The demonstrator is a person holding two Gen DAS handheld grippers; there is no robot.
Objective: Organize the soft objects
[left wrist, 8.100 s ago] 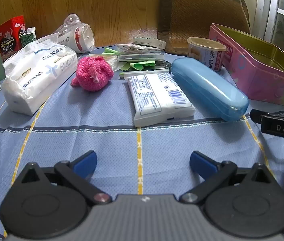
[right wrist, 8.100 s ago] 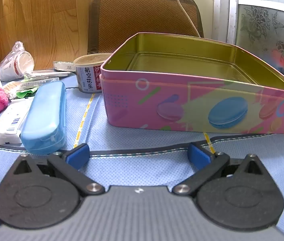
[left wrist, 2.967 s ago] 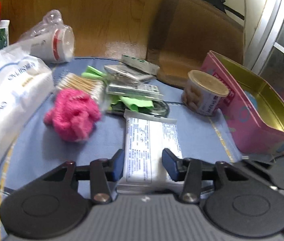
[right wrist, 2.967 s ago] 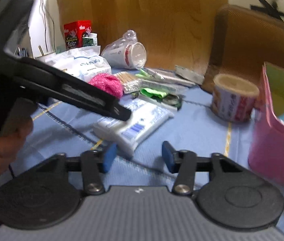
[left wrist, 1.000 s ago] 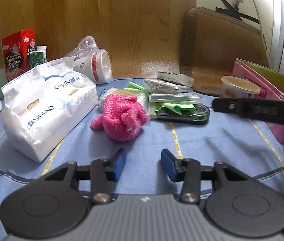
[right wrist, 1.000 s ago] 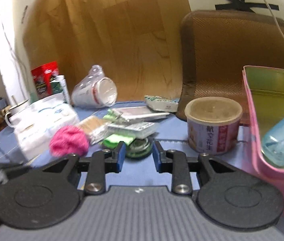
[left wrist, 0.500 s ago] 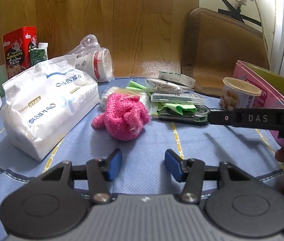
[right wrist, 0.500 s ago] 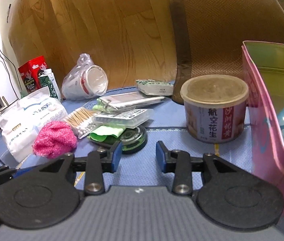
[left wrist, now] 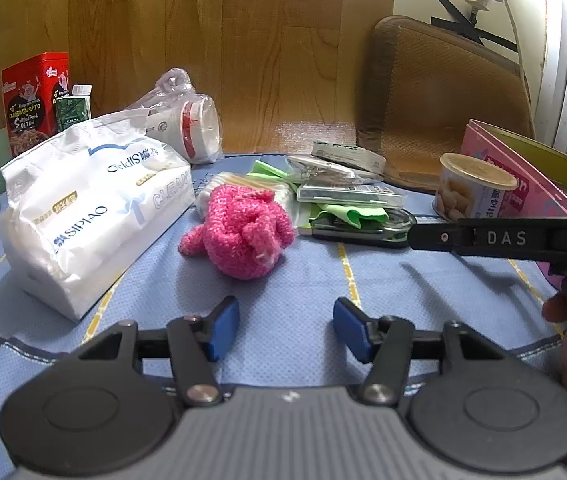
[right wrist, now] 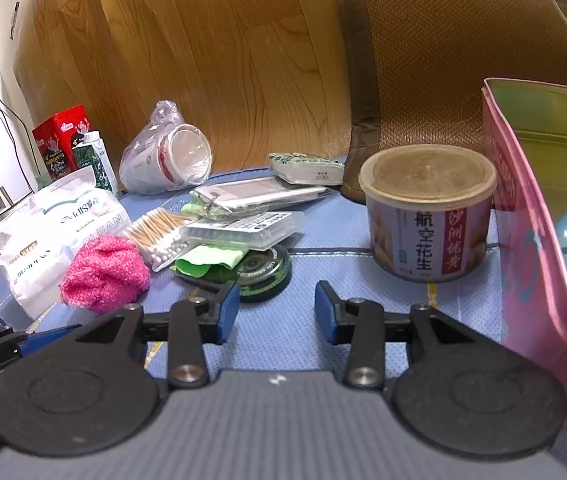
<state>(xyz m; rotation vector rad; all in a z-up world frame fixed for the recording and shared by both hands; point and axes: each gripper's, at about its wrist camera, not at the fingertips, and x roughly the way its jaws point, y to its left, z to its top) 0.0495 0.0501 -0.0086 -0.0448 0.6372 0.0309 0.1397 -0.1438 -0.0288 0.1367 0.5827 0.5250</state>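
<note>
Both tools now hold nothing: the white wipes packet that lay between the left tool's pads three seconds back is gone from the bench (left wrist: 291, 280), and the blue case that lay on the cloth earlier shows at the right edge of the right wrist view inside the pink tin (right wrist: 523, 264). The left tool (left wrist: 286, 328), low in its frame, has its jaws opening over bare cloth, lined up with the pink fluffy cloth (left wrist: 243, 232) at centre frame, near but untouched. The right tool (right wrist: 277, 312) is likewise opening and empty, just short of the round green tin (right wrist: 267, 272). The white tissue pack (left wrist: 91, 208) sits at left. Probably the pink cloth goes next.
</note>
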